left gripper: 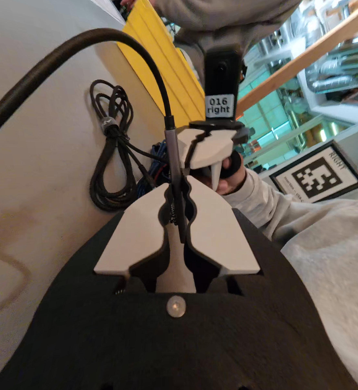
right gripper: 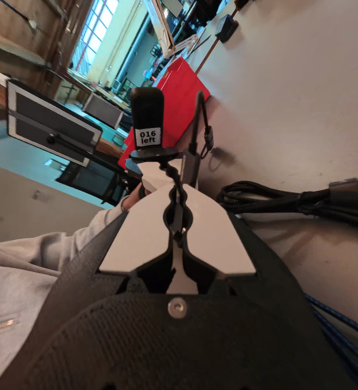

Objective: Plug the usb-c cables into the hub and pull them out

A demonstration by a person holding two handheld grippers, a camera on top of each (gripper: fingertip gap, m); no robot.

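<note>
The grey hub is held off the worktop, clamped between the closed fingers of the left hand-held gripper, with a black cable plugged into its far end. A cable plug is pinched by the right hand-held gripper, just beside the hub. Coiled black cables are seen on the worktop near a yellow bin.

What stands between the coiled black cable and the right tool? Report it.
The grey hub, clamped in the left tool; the left wrist view shows it.
</note>
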